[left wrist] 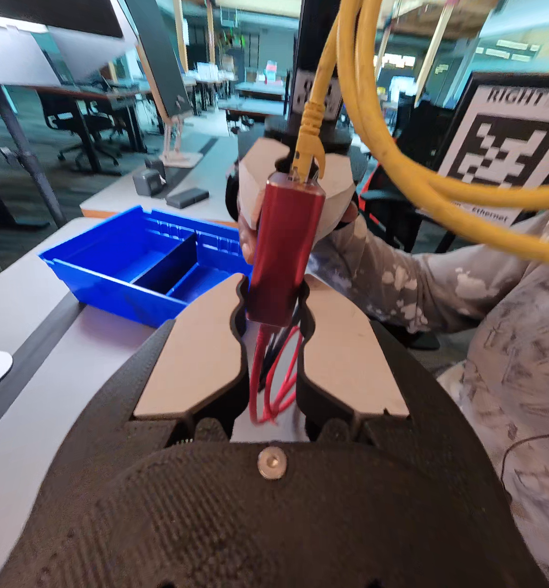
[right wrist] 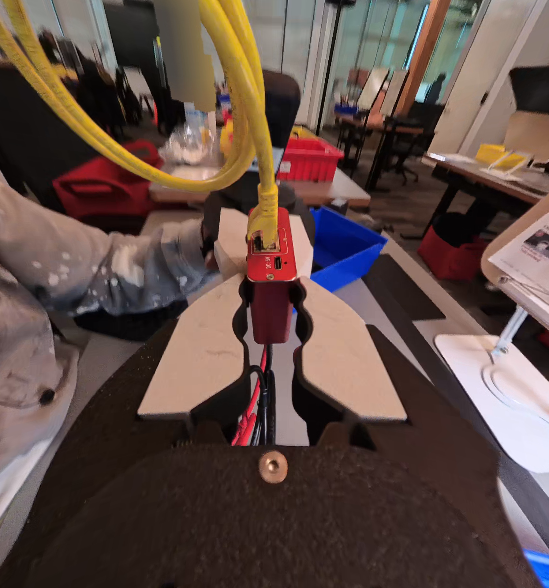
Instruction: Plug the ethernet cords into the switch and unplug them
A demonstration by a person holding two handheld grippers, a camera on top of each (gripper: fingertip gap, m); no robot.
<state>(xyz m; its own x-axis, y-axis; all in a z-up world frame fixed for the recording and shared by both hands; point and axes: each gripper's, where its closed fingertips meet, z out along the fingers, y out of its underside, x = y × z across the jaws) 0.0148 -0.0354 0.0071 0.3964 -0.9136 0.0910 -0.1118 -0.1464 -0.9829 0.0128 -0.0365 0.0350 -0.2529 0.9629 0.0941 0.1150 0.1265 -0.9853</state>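
A red metal switch (left wrist: pixel 284 251) is held up in the air between both grippers. My left gripper (left wrist: pixel 273 302) is shut on its lower end. My right gripper (right wrist: pixel 271 302) is shut on the switch (right wrist: pixel 271 264) just below its port face. A yellow ethernet cord (right wrist: pixel 268 203) is plugged into a port on that face, and its plug (left wrist: pixel 308 149) stands up from the switch top. The cord loops overhead (left wrist: pixel 425 178). Thin red and black wires (left wrist: pixel 276 381) hang from the switch's other end. Each gripper shows behind the switch in the other's view.
A blue divided bin (left wrist: pixel 146 267) sits on the grey table (left wrist: pixel 28 318) to the left, and shows in the right wrist view (right wrist: pixel 346 254). A person's patterned sleeve (left wrist: pixel 457 286) reaches in. A white stand base (right wrist: pixel 495 391) with a paper sign is at the right.
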